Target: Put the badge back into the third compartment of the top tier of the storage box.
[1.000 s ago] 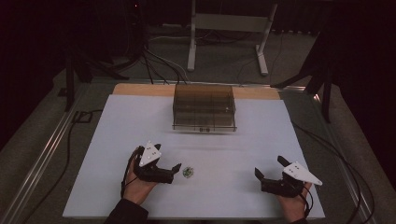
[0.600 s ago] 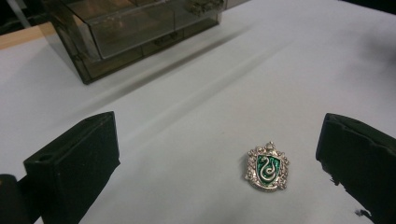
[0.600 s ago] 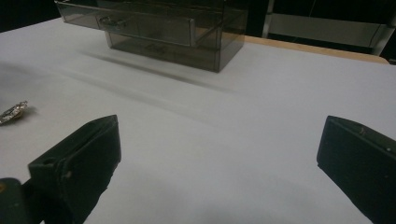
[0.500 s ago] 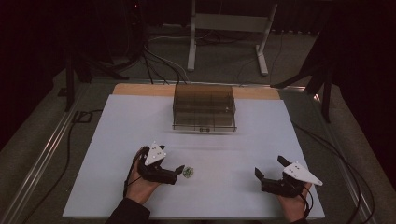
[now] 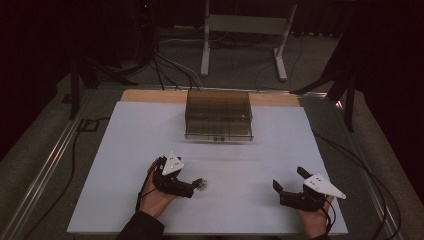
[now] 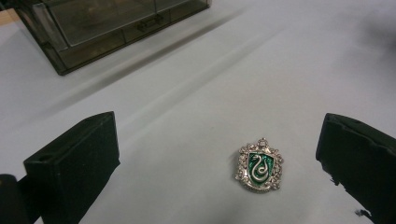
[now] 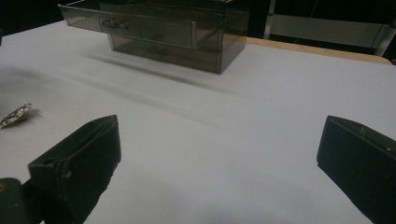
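From above, the left gripper [image 5: 196, 187] reaches a badge [image 5: 201, 184] on the white desk [image 5: 125, 150]. Along the left gripper's jaws, spread wide, the green snake crest sits between them, ungrasped. Beyond the right gripper's [image 7: 217, 154] parted, empty jaws stands a smoky drawer box [image 7: 163, 32].

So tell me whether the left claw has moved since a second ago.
Yes. The left claw has slid right across the table, closing on the badge.

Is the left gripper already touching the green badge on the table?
Apart. In the left gripper view, the green badge lies flat between the open fingers of the left gripper, with bare table showing on both sides of it.
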A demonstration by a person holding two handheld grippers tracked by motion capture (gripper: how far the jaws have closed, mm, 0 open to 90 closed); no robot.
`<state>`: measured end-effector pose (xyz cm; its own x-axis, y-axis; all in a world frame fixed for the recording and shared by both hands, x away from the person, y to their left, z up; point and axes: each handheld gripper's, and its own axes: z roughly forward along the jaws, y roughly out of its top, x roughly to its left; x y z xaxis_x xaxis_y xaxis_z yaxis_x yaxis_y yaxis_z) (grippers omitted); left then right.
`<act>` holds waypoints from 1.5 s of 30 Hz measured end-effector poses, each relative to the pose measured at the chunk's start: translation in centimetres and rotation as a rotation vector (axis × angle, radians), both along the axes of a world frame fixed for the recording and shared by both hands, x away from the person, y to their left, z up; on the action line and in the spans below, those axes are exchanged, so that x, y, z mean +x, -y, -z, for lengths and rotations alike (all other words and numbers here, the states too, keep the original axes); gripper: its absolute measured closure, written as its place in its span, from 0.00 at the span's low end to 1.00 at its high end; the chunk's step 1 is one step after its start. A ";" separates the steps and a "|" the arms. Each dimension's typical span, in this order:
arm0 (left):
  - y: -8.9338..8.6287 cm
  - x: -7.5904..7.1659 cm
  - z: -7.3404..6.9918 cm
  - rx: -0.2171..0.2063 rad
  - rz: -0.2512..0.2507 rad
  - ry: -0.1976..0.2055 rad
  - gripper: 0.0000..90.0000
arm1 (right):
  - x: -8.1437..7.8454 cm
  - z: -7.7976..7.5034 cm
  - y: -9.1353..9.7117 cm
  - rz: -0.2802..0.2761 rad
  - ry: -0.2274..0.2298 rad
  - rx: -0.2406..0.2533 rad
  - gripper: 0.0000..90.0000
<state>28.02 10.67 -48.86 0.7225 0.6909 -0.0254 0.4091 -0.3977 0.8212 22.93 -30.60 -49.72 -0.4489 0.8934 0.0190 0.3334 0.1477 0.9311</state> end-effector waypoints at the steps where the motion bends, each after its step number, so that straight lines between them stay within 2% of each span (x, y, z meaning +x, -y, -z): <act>1: 0.0 0.0 0.0 0.000 0.000 0.000 0.00 | 0.0 0.0 0.0 -0.003 0.000 0.002 0.00; 5: 0.1 0.1 0.0 -0.005 0.000 -0.003 0.00 | 0.0 0.0 0.0 -0.008 -0.004 0.005 0.00; 13: 0.9 0.1 0.3 0.017 0.018 -0.016 0.00 | 0.0 0.0 0.0 -0.008 0.000 0.004 0.00; 21: 1.5 0.2 0.6 0.022 0.029 -0.026 0.00 | -0.1 -0.1 0.0 0.000 -0.004 0.007 0.00; 22: 1.7 0.2 0.6 0.030 0.040 -0.043 0.00 | -0.1 -0.1 0.0 0.000 -0.004 0.006 0.00; 24: 1.9 0.2 0.7 0.035 0.044 -0.045 0.02 | -0.1 -0.2 0.0 0.001 -0.001 0.008 0.00; 25: 2.2 0.1 0.8 0.064 0.059 -0.053 0.02 | -0.1 -0.2 0.0 0.002 0.000 0.007 0.00; 31: 3.0 0.1 1.2 0.101 0.085 -0.081 0.02 | -0.1 -0.1 0.0 0.004 -0.001 0.008 0.00; 32: 3.4 0.2 1.4 0.118 0.091 -0.089 0.03 | -0.1 -0.2 0.0 0.004 -0.001 0.008 0.00; 36: 3.8 0.2 1.7 0.136 0.086 -0.094 0.06 | -0.1 -0.2 0.1 0.005 0.000 0.008 0.00; 38: 4.0 0.3 1.8 0.139 0.086 -0.103 0.07 | -0.1 -0.2 0.1 0.005 0.002 0.011 0.00; 41: 4.5 0.4 2.2 0.173 0.091 -0.126 0.09 | -0.1 -0.2 0.1 0.006 0.000 0.013 0.00; 44: 4.7 0.4 2.3 0.179 0.091 -0.138 0.12 | -0.1 -0.2 0.2 0.007 0.001 0.013 0.00; 45: 4.7 0.4 2.4 0.182 0.093 -0.140 0.17 | -0.1 -0.2 0.2 0.008 0.001 0.013 0.00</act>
<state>28.41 5.98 -51.22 0.7813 0.6241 -0.0105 0.4685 -0.5752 0.6706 22.81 -30.77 -49.52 -0.4420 0.8965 0.0302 0.3335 0.1329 0.9333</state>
